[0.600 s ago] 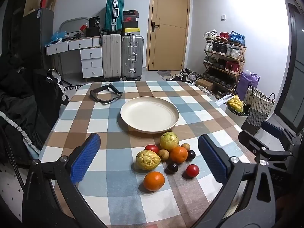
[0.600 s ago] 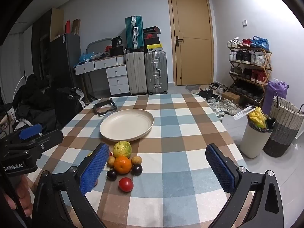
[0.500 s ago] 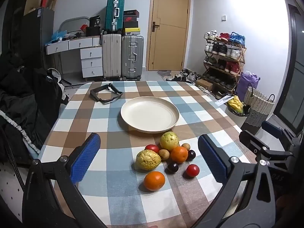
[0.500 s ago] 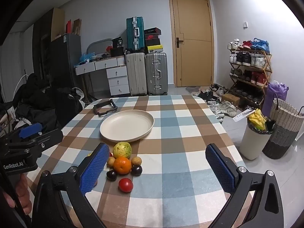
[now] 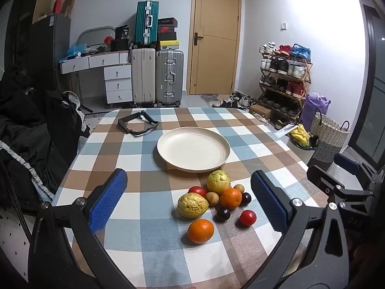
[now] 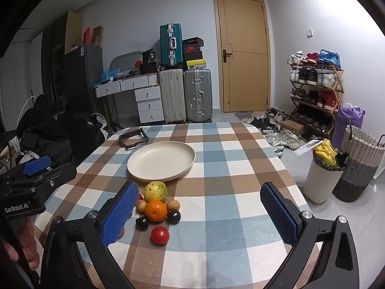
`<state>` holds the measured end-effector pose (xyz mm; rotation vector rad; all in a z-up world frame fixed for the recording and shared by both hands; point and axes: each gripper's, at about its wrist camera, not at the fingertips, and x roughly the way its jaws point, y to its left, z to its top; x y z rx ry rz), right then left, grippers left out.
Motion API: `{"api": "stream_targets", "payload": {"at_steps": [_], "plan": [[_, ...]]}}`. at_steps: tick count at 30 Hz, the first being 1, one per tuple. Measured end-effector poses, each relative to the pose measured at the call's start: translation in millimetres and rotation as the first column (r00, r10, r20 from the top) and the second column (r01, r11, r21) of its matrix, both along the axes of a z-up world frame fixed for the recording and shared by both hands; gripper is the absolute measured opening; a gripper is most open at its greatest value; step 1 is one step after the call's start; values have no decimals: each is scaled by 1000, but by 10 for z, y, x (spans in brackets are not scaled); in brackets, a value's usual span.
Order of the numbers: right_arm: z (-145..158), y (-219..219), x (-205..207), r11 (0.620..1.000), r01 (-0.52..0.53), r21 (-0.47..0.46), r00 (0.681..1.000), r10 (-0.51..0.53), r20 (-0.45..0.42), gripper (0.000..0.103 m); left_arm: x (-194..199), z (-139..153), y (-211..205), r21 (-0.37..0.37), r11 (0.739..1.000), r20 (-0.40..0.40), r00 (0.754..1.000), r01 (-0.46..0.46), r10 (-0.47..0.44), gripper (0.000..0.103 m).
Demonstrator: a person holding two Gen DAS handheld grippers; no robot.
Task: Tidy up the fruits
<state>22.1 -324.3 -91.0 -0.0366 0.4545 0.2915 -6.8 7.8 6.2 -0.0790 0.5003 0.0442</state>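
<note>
A cream plate [image 5: 192,148] [image 6: 161,161] lies empty mid-table on the checked cloth. In front of it lies a cluster of fruit: a yellow-green guava [image 5: 218,181] [image 6: 155,187], a bumpy yellow fruit [image 5: 192,204], two oranges [image 5: 231,198] [image 5: 201,230] [image 6: 156,210], red tomatoes [image 5: 247,217] [image 6: 159,234], dark plums [image 5: 223,213] [image 6: 173,216] and small brown fruits [image 5: 211,198]. My left gripper [image 5: 190,202] is open and empty, above the table's near edge. My right gripper [image 6: 201,213] is open and empty, to the right of the fruit.
A black strap [image 5: 137,125] [image 6: 132,139] lies at the table's far left. A chair with dark coats [image 5: 36,125] stands left of the table. A bin [image 6: 324,175] and woven basket [image 6: 361,163] stand on the floor to the right.
</note>
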Motion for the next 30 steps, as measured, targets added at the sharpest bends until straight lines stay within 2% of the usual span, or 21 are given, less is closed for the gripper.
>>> {"api": "stream_targets", "payload": {"at_steps": [9, 30], "plan": [[-40, 63, -73, 1000, -15, -11, 999, 15, 35, 103, -53, 40, 59, -15, 1000, 7, 1000, -6, 6, 102], [-41, 75, -97, 1000, -17, -17, 999, 18, 36, 103, -69, -17, 16, -10, 1000, 21, 1000, 3, -3, 102]]}}
